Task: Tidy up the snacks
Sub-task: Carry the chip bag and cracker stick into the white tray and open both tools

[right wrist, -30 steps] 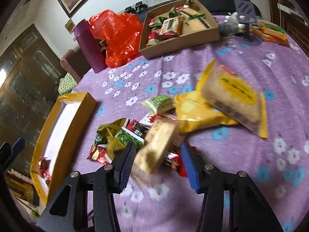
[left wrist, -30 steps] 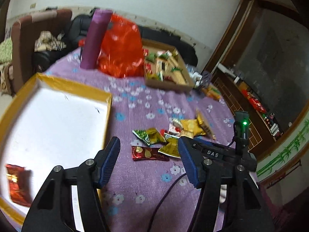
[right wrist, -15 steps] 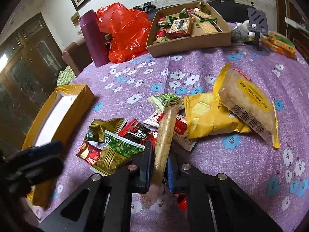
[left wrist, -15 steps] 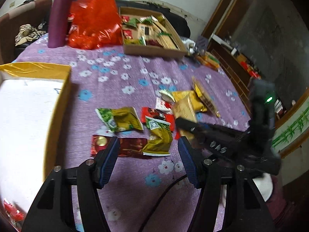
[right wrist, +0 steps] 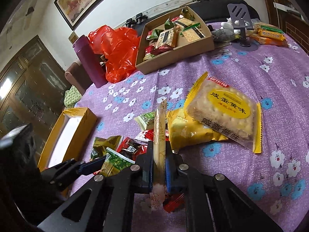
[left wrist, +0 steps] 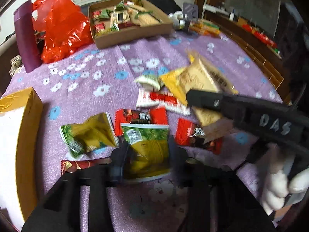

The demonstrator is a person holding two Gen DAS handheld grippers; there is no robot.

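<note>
My right gripper (right wrist: pixel 158 169) is shut on a pale cracker packet (right wrist: pixel 159 135) held on edge above the snack pile; it also shows in the left wrist view (left wrist: pixel 204 114). My left gripper (left wrist: pixel 147 153) has its fingers either side of a green and yellow snack packet (left wrist: pixel 147 147) lying on the purple cloth; the view is blurred. Around it lie a second green packet (left wrist: pixel 88 133), red packets (left wrist: pixel 141 118) and yellow cracker packs (right wrist: pixel 222 114). The yellow tray (left wrist: pixel 29 119) is to the left.
A cardboard box of snacks (right wrist: pixel 173 38) stands at the back with a red plastic bag (right wrist: pixel 115 48) and a purple flask (right wrist: pixel 88 60) beside it. Orange packets (right wrist: pixel 270 34) and a phone stand (right wrist: pixel 239 21) are at the far right.
My right gripper closed on the pale cracker packet and lifted it on edge. My left gripper moved from the yellow tray to the pile and came down around the green and yellow packet.
</note>
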